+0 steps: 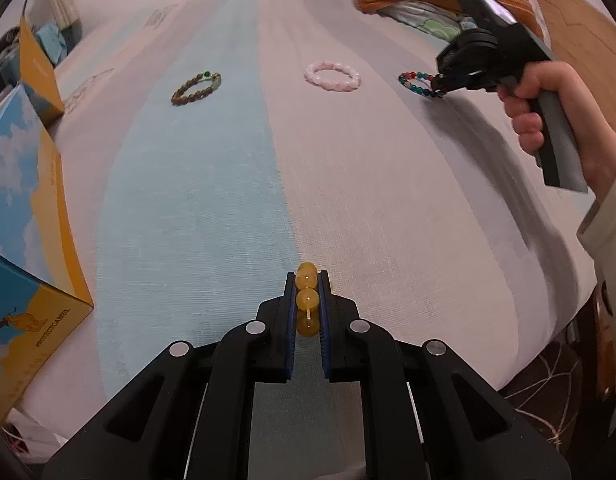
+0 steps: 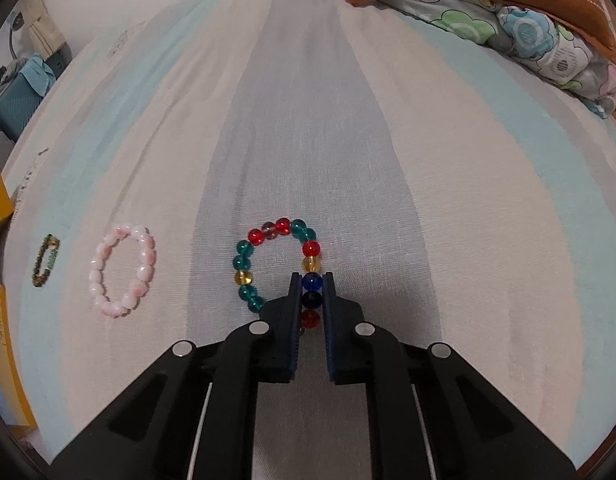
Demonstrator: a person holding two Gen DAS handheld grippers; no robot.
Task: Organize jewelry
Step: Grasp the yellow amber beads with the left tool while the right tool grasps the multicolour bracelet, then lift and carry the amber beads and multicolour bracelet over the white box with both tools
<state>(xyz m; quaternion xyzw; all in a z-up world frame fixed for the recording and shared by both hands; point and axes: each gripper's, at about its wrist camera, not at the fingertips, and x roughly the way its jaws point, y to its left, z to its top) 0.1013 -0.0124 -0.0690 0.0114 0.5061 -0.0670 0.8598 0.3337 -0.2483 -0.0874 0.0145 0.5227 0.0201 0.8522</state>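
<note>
- Nearest to us in the left wrist view, the left hand-held gripper [image 1: 307,300] has its blue-lined jaws pinched on a yellow bead bracelet [image 1: 307,300]; three amber, glossy, translucent beads sit in line between the pads, strung along the jaws' own axis, and the rest of the loop is hidden.
- Likewise the right hand-held gripper [image 2: 312,298] is clamped on one side of the multicoloured bracelet [image 2: 277,264], with two dark blue beads between the pads and a red one just behind them.
- From that grip the loop of red, teal, yellow and pinkish glass-like beads fans out to the left and far side, lying flat on the bed sheet [image 2: 428,200].
- We judge that this offset matters most: on a lift, the free loop should hang and swing from the pinched side.
- Pale, milky and round, the pink bracelet [image 2: 121,270] lies just left of it, apart from it and free.
- Further left, the brown bracelet [image 2: 46,261] has small dark beads and a green section; it is nearer the left hand.
- Soft, finely woven fabric in pale blue, grey and cream stripes covers the bed, so beads should not roll far.
- At the left edge stands a printed cardboard box [image 1: 35,264] in yellow and blue; whether it is where the jewelry goes, we cannot tell.
- A person's hand [image 1: 548,108] grips the right tool's handle.
</note>
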